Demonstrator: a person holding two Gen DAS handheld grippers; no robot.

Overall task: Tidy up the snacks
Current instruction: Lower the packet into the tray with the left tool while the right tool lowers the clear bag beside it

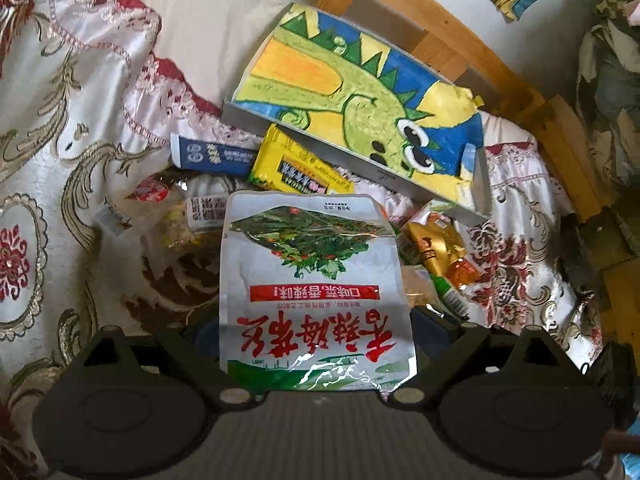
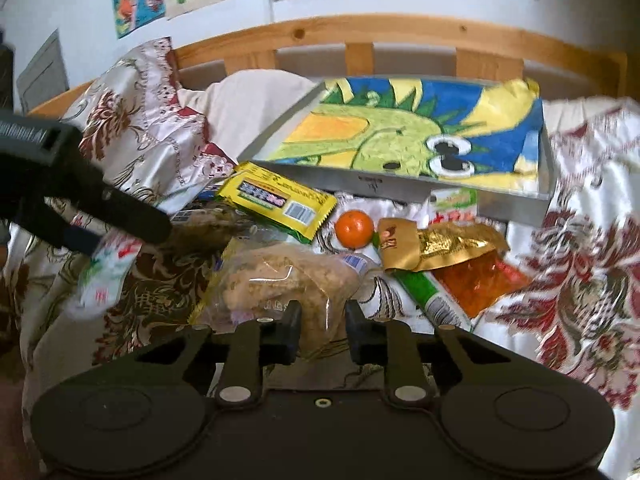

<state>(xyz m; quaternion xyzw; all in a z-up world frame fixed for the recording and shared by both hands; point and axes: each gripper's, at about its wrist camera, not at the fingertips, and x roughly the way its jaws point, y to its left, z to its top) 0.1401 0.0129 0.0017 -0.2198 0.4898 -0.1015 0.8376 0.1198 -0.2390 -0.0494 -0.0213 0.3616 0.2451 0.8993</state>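
A white pouch (image 1: 316, 280) with a green vegetable picture and red lettering fills the middle of the left wrist view. My left gripper (image 1: 316, 332) is shut on it, and the pouch hides its fingertips. The right wrist view shows that left gripper (image 2: 92, 240) at the left edge, holding the same pouch (image 2: 104, 272) above the bedspread. My right gripper (image 2: 324, 332) is shut on a clear bag of pale brown snacks (image 2: 288, 280), its plastic pinched between the fingers. A box with a dinosaur drawing in it (image 2: 400, 140) stands behind the snack pile.
Loose on the embroidered bedspread (image 2: 580, 260) lie a yellow packet (image 2: 276, 200), a tangerine (image 2: 354, 229), a gold packet (image 2: 436, 248), an orange-red packet (image 2: 480, 280) and a green tube (image 2: 424, 292). A blue packet (image 1: 212, 156) lies left of the box. A wooden bed rail (image 2: 360, 28) runs behind.
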